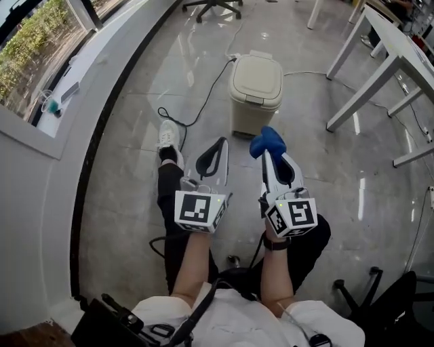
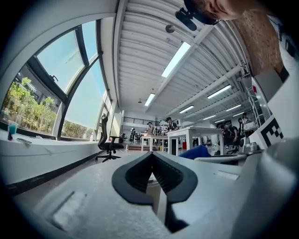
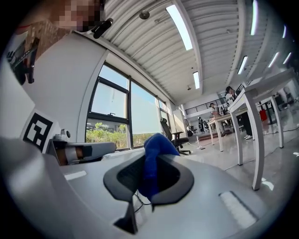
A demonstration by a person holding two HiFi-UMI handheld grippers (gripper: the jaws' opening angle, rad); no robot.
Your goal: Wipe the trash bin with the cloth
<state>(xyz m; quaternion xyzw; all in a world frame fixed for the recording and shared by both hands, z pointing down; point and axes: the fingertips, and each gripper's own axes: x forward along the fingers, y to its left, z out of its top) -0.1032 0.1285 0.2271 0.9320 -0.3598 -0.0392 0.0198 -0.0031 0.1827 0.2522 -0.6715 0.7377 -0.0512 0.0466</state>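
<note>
The two grippers are held out side by side in front of the person, both aimed toward the trash bin (image 1: pixel 255 88). The left gripper (image 1: pixel 221 142) has its jaws pressed together with nothing between them; I take it for the idle one, kept level with its partner and out of the way. The right gripper (image 1: pixel 268 154) is clenched on the cloth (image 1: pixel 266 141), a blue one, pinched low so that a rounded bunch stands proud of the jaw tips. That looks deliberate, since the soft bulge and not the hard jaws would then meet the bin.

The cloth hangs on the near side of the bin and, as far as I can judge, is not touching it; so the wiping seems not yet begun, and the next move calls for a reach forward and down onto the lid or the front wall.

A white shoe (image 1: pixel 168 134) rests on the floor to the near left of the bin. The bin itself is beige with its lid shut; it stands upright on the polished floor, out in the open where every face can be got at. A black cable (image 1: pixel 207 95) trails across the floor at the bin's left and could snag a foot. White tables (image 1: pixel 369 74) stand well off to the bin's right, and an office chair (image 1: pixel 211 5) stands beyond the bin.
</note>
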